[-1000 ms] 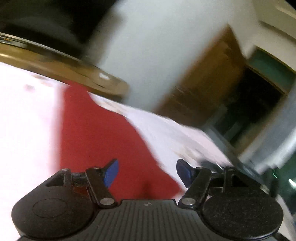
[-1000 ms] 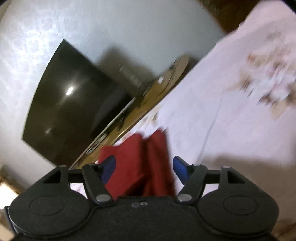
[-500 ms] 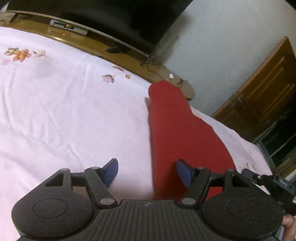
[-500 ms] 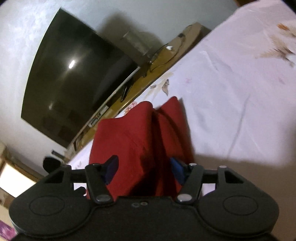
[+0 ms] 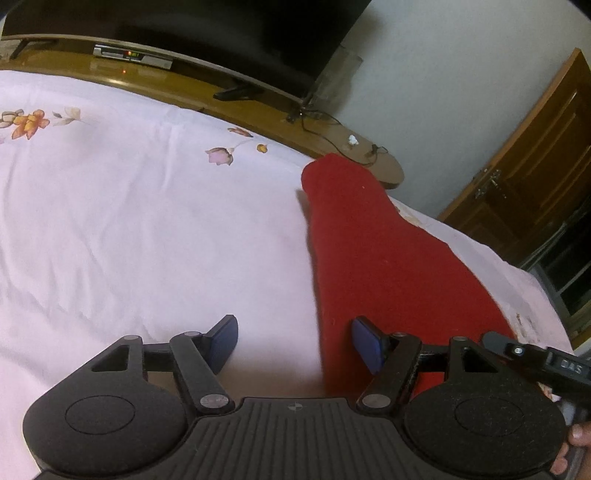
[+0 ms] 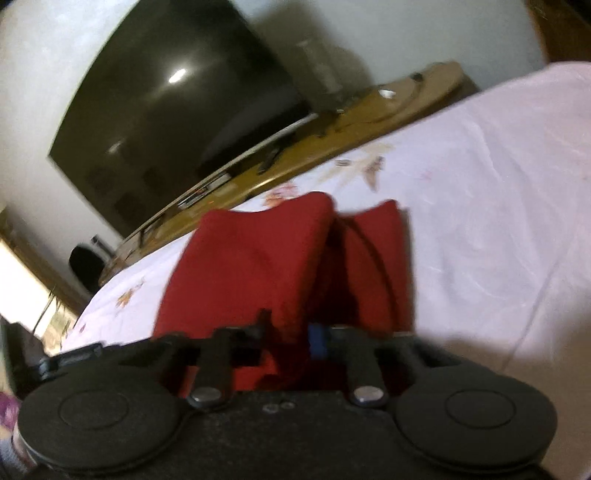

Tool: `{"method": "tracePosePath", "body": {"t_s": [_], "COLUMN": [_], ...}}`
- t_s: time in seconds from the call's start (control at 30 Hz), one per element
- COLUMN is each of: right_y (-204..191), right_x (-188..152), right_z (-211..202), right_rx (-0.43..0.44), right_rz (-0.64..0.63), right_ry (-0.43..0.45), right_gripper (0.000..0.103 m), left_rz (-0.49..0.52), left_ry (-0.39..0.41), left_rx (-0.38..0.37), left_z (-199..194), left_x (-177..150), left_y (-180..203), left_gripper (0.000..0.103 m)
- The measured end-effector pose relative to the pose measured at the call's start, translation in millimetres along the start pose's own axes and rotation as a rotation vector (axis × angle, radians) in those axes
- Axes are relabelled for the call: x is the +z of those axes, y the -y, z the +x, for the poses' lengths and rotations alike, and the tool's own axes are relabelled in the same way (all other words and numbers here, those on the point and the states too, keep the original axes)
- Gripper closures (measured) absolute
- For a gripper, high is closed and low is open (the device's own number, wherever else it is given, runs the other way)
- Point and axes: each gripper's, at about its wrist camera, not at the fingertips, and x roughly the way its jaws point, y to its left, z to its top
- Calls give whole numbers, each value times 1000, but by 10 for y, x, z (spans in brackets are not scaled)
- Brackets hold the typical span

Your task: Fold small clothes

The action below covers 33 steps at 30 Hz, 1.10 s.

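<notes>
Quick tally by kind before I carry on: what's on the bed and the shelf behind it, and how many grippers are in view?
Red garment: 1
Pink floral bedsheet: 1
Grippers: 2, left gripper open over the sheet beside the garment's edge, right gripper closing on the garment
Television: 1
Set-top box: 1
Total: 6
</notes>
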Motion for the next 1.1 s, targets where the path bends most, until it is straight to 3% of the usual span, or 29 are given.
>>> {"method": "tracePosePath", "body": {"t_s": [0.13,0.23,0.3,0.4,0.47,0.6,0.7,0.77,0.93,0.97,1.0,1.03,1.1], "right_y": [-205,-218,-87,247,381,343,355,460,622,630,604,556,450], "right_x": [27,34,-17,-206,-294,-228,-57,77,339,371,368,337,306], "right_z": [-305,-517,-508,-229,-247,-306,-389,-310,98,176,228,218,80], "right_rx": [-23,-27,-47,-112,-63,-49,-67,-49,25,33,27,10,-51], "right_rz": [-89,-88,-48,53,124,93,81,119,168,173,161,122,24], "right_ry": [97,151,138,45,74,73,155,176,105,86,70,83,179], "right_gripper": [91,91,91,90,90,80,61,59,59,59,73,93,94], "left_rz": [32,112,159,158,167,201,223,232,201,200,200,205,271], "left_ry": [54,42,-4,-9,-13,-5,54,42,-3,-17,-24,-21,-21], "left_rx": [-37,-14,49,67,60,69,43,46,24,32,48,62,102], "left_z": [-81,-40,91,145,129,15,-49,44,299,350,394,408,463], "left_x": [17,19,-9,-16,-4,105,236,319,414,416,424,430,394], "left_y": [149,350,450,448,431,462,534,570,576,580,583,606,728], "left_gripper": [35,35,35,26,26,26,26,26,26,26,26,26,26]}}
